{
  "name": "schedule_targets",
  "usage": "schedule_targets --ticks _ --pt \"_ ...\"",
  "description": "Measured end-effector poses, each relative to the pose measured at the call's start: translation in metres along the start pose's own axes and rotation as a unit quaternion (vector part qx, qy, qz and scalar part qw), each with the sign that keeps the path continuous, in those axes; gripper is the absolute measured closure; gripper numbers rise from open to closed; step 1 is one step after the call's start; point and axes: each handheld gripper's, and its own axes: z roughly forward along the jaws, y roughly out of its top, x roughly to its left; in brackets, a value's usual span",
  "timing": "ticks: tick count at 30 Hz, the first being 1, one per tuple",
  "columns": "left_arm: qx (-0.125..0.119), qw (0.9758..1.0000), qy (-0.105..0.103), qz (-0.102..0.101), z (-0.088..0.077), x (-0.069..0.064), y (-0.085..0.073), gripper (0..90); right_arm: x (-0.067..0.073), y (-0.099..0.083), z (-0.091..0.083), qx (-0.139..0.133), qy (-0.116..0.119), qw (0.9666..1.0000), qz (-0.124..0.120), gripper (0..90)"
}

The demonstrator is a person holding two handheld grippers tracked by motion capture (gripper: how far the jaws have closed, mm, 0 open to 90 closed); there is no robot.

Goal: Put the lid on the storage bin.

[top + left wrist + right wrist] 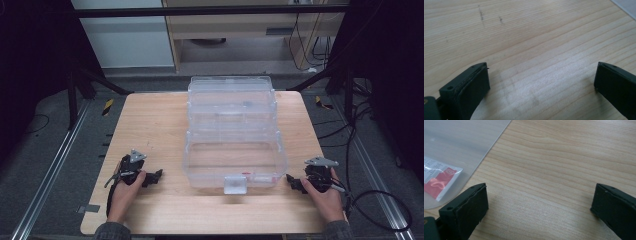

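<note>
A clear plastic storage box [232, 131] stands in the middle of the wooden table [150, 120], its latch [234, 184] facing the near edge. My left gripper [157, 176] rests on the table to the box's left, held by a hand, jaws open and pointing toward the box. In the left gripper view that gripper [541, 80] frames bare wood. My right gripper [291, 181] lies to the box's right, open, close to its near right corner. In the right gripper view it [539, 200] stands wide over wood, with the box's wall [461, 145] and a red and white packet [439, 180] inside at the left.
Black frame legs [75, 85] and cables [380, 210] surround the table on a grey floor. A cabinet [240, 25] stands beyond the far edge. Bare wood lies along the near edge of the table and to both sides of the box.
</note>
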Motion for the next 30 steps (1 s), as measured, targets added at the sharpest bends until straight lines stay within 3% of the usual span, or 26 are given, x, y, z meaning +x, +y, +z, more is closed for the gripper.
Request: schedule_targets --ticks 5,7,8,11,12,13,14,15,17,18,19,20,21,22,23,24,25,26,27,28,29,30 --pt "-0.001 1.0 -0.008 0.005 0.001 -0.003 0.002 0.5 0.001 -0.001 -0.001 0.0 0.003 1.0 -0.002 0.8" --pt "0.0 0.9996 -0.024 0.017 0.001 -0.005 0.005 2.4 0.001 -0.001 -0.002 -0.002 0.005 1.0 -0.004 3.2" --pt "-0.001 0.9992 -0.031 0.025 0.0 -0.008 0.008 4.4 0.003 -0.002 -0.004 -0.01 0.015 0.9997 -0.016 11.3" --pt "-0.009 0.9968 -0.043 0.067 -0.009 -0.02 0.02 4.5 0.007 0.0 -0.009 -0.017 0.013 0.9991 -0.036 13.5" --pt "-0.013 0.9935 -0.051 0.101 -0.019 -0.028 0.029 4.5 0.014 0.008 -0.02 -0.032 -0.001 0.998 -0.054 12.5" --pt "-0.013 0.9935 -0.051 0.101 -0.019 -0.028 0.029 4.5 0.014 0.008 -0.02 -0.032 -0.001 0.998 -0.054 12.5" --pt "-0.017 0.9915 -0.053 0.117 -0.024 -0.031 0.034 4.5 0.021 0.019 -0.032 -0.042 -0.021 0.9952 -0.086 12.5" --pt "-0.018 0.9894 -0.055 0.133 -0.03 -0.034 0.04 4.5 0.021 0.019 -0.032 -0.042 -0.021 0.9952 -0.086 12.5" --pt "-0.021 0.985 -0.057 0.161 -0.039 -0.04 0.051 4.5 0.029 0.031 -0.041 -0.025 -0.033 0.9906 -0.13 12.5" --pt "-0.028 0.9829 -0.058 0.173 -0.044 -0.042 0.057 4.6 0.035 0.046 -0.051 0.007 -0.054 0.9806 -0.188 12.5" --pt "-0.029 0.9825 -0.061 0.173 -0.047 -0.043 0.06 4.6 0.035 0.046 -0.051 0.007 -0.054 0.9806 -0.188 12.5" --pt "-0.028 0.9827 -0.07 0.169 -0.05 -0.045 0.062 4.6 0.034 0.058 -0.059 0.024 -0.048 0.9767 -0.208 13.0" --pt "-0.031 0.9822 -0.075 0.17 -0.053 -0.046 0.064 4.6 0.034 0.058 -0.059 0.024 -0.048 0.9767 -0.208 13.0" --pt "-0.031 0.9807 -0.078 0.177 -0.06 -0.052 0.067 4.6 0.029 0.074 -0.07 0.036 -0.039 0.9736 -0.222 14.9" --pt "-0.031 0.9807 -0.078 0.177 -0.06 -0.052 0.067 4.6 0.029 0.074 -0.07 0.036 -0.039 0.9736 -0.222 14.9" --pt "-0.032 0.9781 -0.084 0.188 -0.067 -0.058 0.07 4.6 0.023 0.092 -0.08 0.041 -0.045 0.9697 -0.237 16.1" --pt "-0.032 0.9781 -0.084 0.188 -0.067 -0.058 0.07 4.6 0.023 0.092 -0.08 0.041 -0.045 0.9697 -0.237 16.1" --pt "-0.031 0.9761 -0.088 0.196 -0.072 -0.062 0.072 4.6 0.02 0.102 -0.084 0.045 -0.046 0.9681 -0.242 16.9" --pt "-0.034 0.9753 -0.091 0.198 -0.074 -0.064 0.074 4.7 0.018 0.115 -0.089 0.048 -0.048 0.9651 -0.253 20.1" --pt "-0.032 0.9734 -0.096 0.206 -0.077 -0.067 0.077 5.2 0.016 0.135 -0.096 0.051 -0.052 0.9588 -0.275 22.0" --pt "-0.027 0.9718 -0.098 0.213 -0.079 -0.069 0.08 5.2 0.016 0.135 -0.096 0.051 -0.052 0.9588 -0.275 22.0" --pt "-0.024 0.9704 -0.098 0.219 -0.081 -0.072 0.084 5.2 0.015 0.146 -0.099 0.05 -0.051 0.9565 -0.283 24.1"
